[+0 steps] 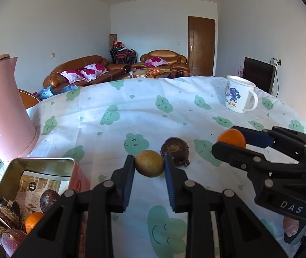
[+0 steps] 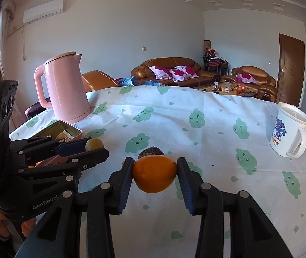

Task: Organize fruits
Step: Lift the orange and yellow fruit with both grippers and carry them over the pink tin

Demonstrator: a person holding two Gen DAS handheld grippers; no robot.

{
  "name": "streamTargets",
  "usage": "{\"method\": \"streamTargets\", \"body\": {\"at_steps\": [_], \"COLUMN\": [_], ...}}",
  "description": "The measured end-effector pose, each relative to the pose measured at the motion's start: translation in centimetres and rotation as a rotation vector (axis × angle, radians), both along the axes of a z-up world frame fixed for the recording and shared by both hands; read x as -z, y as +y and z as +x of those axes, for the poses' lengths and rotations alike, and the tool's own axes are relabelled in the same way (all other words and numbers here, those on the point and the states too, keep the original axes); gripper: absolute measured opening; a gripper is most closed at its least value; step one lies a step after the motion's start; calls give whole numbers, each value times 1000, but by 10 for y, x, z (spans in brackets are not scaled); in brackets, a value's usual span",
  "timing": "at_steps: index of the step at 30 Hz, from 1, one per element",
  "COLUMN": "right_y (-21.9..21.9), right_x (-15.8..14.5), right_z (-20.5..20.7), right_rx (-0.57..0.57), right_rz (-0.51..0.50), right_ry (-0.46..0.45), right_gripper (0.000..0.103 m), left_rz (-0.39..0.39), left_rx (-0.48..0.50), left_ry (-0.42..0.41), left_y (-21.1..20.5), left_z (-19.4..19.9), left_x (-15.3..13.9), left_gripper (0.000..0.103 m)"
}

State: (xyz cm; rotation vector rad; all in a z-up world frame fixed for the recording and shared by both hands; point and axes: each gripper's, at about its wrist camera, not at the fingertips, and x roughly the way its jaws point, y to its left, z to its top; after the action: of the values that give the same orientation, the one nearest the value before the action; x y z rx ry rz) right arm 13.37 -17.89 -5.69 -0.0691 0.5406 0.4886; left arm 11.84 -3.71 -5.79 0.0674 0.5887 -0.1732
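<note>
While left gripper [image 1: 149,166] clamps a yellowish fruit [image 1: 149,166] and right gripper [image 2: 154,174] an orange [image 2: 154,173], both apparently lifted, transfer to the left tin [image 1: 45,161] follows.

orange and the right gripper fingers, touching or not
Touching. In the right wrist view the orange sits clamped in the right gripper, with both finger pads pressed against its sides and no gap visible.
</note>
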Motion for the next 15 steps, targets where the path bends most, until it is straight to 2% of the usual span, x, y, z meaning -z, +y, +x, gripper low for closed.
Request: {"method": "streamTargets", "body": {"at_steps": [15], "right_y": [0], "right_x": [-5], "right_z": [-11], "right_rx": [0], "right_rz": [-5], "right_ry": [-65], "right_gripper": [43], "left_rz": [-10], "left_rx": [-25], "left_ry": [-69], "left_y": [4], "left_z": [-14], "left_x": [-7], "left_gripper": [29]}}
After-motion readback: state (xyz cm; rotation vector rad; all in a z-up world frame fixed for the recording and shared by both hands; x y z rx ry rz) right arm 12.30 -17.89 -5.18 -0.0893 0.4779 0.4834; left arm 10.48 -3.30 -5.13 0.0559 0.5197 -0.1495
